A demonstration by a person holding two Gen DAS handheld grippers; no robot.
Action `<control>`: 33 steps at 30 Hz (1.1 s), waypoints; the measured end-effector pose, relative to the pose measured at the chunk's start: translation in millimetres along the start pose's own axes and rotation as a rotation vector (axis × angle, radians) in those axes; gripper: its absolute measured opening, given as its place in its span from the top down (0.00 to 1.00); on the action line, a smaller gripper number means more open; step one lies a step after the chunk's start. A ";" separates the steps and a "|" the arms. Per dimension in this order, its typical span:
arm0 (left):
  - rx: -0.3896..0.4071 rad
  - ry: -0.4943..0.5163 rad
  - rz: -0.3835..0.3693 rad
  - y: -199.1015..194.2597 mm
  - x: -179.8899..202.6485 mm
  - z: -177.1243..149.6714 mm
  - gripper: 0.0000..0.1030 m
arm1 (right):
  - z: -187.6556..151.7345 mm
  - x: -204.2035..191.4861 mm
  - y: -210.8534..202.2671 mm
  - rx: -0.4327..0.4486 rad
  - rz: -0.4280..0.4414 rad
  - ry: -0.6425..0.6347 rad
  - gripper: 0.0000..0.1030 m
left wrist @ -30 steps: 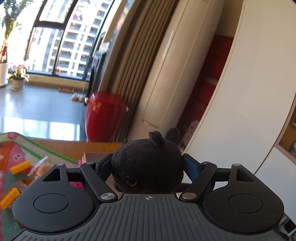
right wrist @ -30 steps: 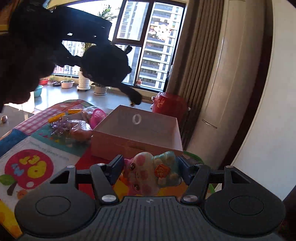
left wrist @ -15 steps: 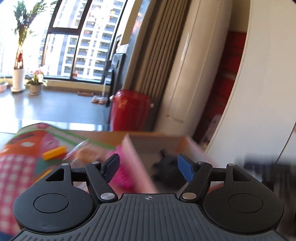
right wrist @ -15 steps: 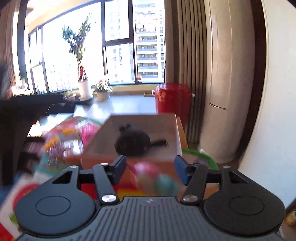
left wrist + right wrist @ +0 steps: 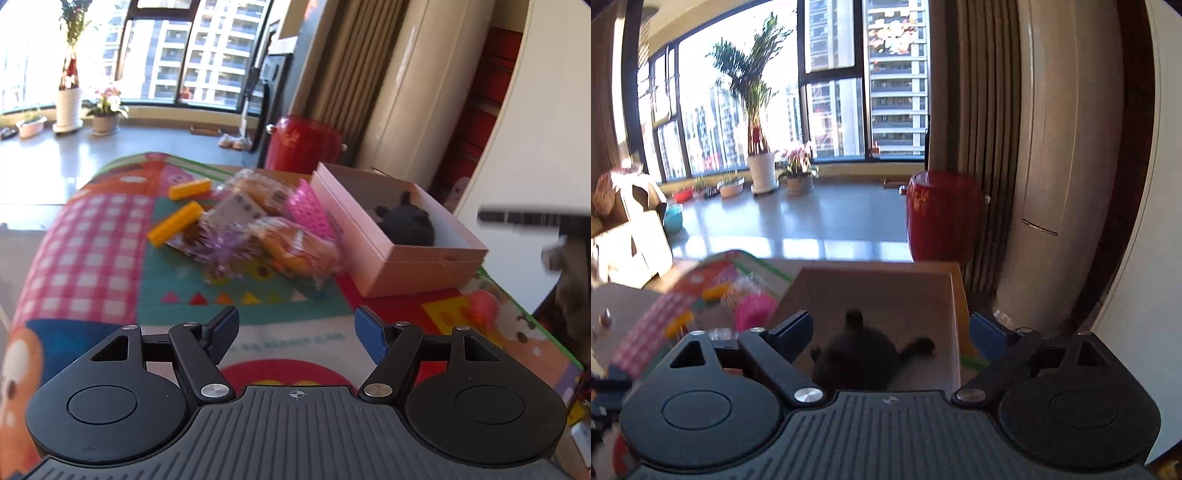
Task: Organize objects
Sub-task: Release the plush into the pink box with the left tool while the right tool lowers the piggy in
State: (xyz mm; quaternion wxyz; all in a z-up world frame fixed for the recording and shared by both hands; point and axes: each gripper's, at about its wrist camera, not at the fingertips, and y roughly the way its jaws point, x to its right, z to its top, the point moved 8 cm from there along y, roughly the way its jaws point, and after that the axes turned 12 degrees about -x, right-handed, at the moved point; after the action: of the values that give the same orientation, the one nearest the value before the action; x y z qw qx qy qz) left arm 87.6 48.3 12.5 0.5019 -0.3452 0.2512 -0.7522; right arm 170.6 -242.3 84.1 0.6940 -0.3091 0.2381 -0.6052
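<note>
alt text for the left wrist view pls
The open, empty left claw hovers over a colourful play mat. Ahead, a black plush toy lies inside a pink box, with yellow blocks and wrapped buns scattered left of it.

red barrel stool on grey floor beside ribbed curtain. tall cream standing unit right of curtain. potted palm in white pot and flowering pot plant at window sill. pair of small shoes near stool.
</note>
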 end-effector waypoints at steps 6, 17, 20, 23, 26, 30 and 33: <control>-0.036 0.043 -0.077 7.2 37.3 -12.9 0.28 | -89.4 -11.6 10.8 -0.168 -0.016 -0.113 0.07; -0.064 0.034 -0.076 14.2 53.2 -23.9 0.28 | -90.4 18.8 29.4 -0.204 0.023 0.060 0.33; -0.068 0.005 -0.067 18.1 47.0 -22.8 0.28 | -80.8 6.5 -0.7 -0.153 0.098 0.053 0.34; -0.082 -0.004 -0.053 25.9 45.5 -22.4 0.28 | -43.0 0.3 -30.0 -0.030 0.111 0.040 0.34; -0.094 -0.004 -0.044 31.2 48.3 -23.4 0.28 | 10.1 -3.6 -42.9 0.094 0.093 0.044 0.33; -0.086 -0.032 -0.008 28.9 39.7 -22.9 0.28 | 65.5 -18.3 -32.2 0.167 0.118 0.040 0.10; -0.068 -0.077 0.018 22.6 22.0 -17.3 0.28 | 69.2 -31.5 -21.5 0.162 0.131 0.038 0.00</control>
State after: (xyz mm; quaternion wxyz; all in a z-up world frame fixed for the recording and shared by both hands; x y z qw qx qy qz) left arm 81.7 20.0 -9.0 0.5059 -0.3884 0.2605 -0.7249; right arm 199.6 -203.2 146.2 0.7500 -0.2242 0.2212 -0.5817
